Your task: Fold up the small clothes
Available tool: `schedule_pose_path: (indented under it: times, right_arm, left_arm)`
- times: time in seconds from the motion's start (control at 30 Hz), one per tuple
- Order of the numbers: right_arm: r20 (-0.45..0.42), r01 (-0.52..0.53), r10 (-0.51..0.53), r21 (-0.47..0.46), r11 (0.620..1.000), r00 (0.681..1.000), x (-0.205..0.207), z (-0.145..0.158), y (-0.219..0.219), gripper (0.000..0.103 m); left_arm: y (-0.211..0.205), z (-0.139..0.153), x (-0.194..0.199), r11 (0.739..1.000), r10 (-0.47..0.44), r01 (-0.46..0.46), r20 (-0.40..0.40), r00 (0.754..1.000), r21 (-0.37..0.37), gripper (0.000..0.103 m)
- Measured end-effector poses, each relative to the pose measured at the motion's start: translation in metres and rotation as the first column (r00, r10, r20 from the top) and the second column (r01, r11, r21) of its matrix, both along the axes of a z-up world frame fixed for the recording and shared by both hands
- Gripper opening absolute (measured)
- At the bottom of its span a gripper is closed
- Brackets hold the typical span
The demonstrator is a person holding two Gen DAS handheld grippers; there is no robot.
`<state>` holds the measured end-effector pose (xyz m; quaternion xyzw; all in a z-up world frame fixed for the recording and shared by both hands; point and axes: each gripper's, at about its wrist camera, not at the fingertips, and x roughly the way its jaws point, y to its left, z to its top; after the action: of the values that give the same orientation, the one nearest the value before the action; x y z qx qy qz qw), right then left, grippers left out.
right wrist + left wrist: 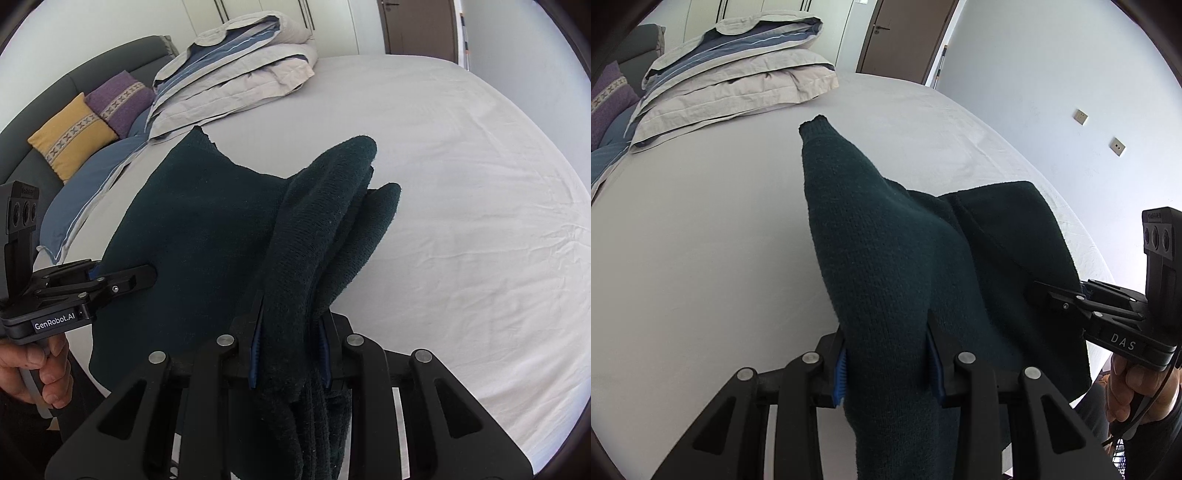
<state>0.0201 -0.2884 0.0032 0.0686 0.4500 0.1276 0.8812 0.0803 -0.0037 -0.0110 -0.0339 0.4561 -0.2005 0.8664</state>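
Observation:
A dark green knitted garment (886, 251) lies partly on the bed and is held up by both grippers. My left gripper (886, 354) is shut on a bunched fold of it, which sticks forward between the blue pads. It also shows in the right wrist view (122, 280) at the left, gripping the garment's (199, 229) left edge. My right gripper (290, 350) is shut on a thick bunch of the same garment. In the left wrist view it (1045, 291) grips the garment's right edge.
The bed's pale grey sheet (461, 206) spreads around the garment. A folded duvet and pillows (236, 77) lie at the head. Yellow and purple cushions (74, 140) lean on a grey headboard. A door (905, 33) and white wall stand beyond.

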Motion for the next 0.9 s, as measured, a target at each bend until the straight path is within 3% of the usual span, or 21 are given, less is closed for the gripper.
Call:
schedule_pose_path:
  times: [0.23,0.37,0.5,0.9]
  right_arm:
    - [-0.062,-0.032,0.034,0.036,0.999,0.998,-0.021,-0.034,0.038,0.022]
    - [-0.119,0.023,-0.016,0.054,0.998,0.993,-0.022,-0.072,0.023,0.023]
    - [-0.194,0.102,-0.055,0.242,0.965,0.979,-0.005,-0.105,-0.004,0.026]
    - [-0.147,0.101,-0.044,0.408,0.907,0.988,0.007,-0.141,-0.020,0.032]
  left_arm:
    - [0.033,-0.041,-0.020,0.998,0.051,-0.050,-0.058,0.997,0.025,0.037]
    - [0.040,-0.067,-0.021,0.996,0.075,-0.071,-0.086,0.993,0.046,0.041]
    - [0.041,-0.071,-0.023,0.996,0.076,-0.072,-0.069,0.995,0.053,0.046]
    - [0.037,-0.077,-0.026,0.994,0.083,-0.080,-0.042,0.996,0.072,0.057]
